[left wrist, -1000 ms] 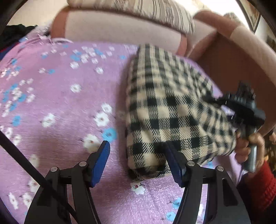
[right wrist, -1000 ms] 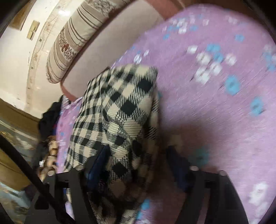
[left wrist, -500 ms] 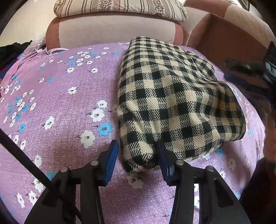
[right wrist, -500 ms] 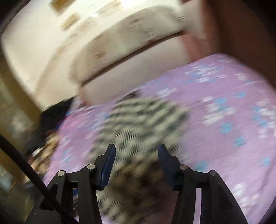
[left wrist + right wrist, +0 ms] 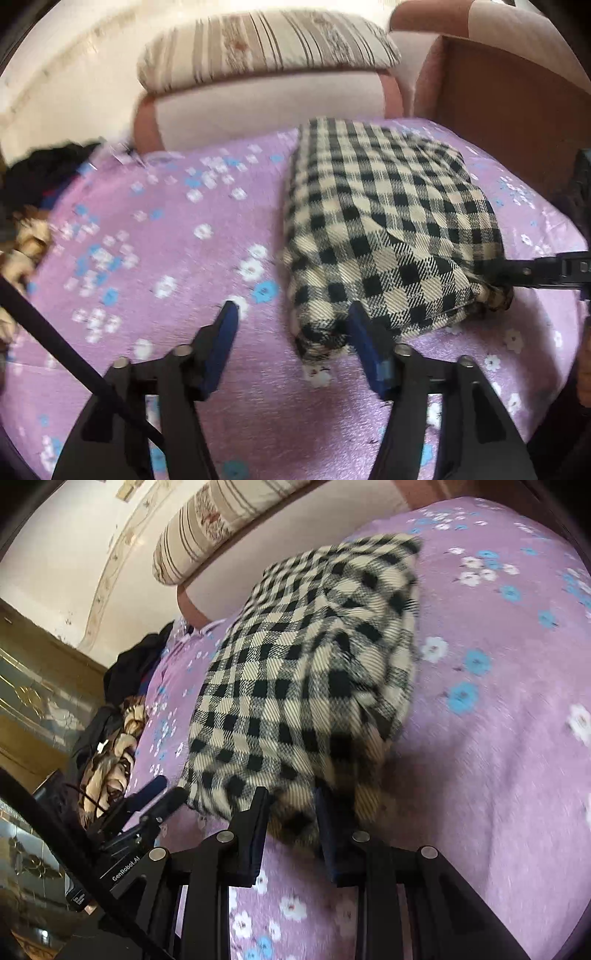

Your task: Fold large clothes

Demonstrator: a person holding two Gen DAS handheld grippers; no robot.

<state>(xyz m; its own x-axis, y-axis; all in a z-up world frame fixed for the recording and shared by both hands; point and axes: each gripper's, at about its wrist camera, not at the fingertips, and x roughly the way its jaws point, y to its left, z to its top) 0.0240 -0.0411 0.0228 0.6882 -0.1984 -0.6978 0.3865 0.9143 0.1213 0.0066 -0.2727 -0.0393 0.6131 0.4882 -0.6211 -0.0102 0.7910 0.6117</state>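
A purple floral bed cover (image 5: 155, 258) was seen below a striped cushion (image 5: 266, 48). The folded checked garment (image 5: 384, 229) was pinched by the just-closing right claw (image 5: 291, 812); the left claw (image 5: 291, 325), just widened, stood open at its corner.

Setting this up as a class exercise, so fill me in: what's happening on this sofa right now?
A person is folding a black-and-cream checked garment on a purple flowered cover, with a handheld gripper in each hand. The garment already lies as a thick folded bundle. The right gripper has just been closing, and its fingers pinch a near corner of the bundle. The left gripper has just been opening; it stands open at the other near corner, gripping nothing. A striped cushion sits on the sofa back.
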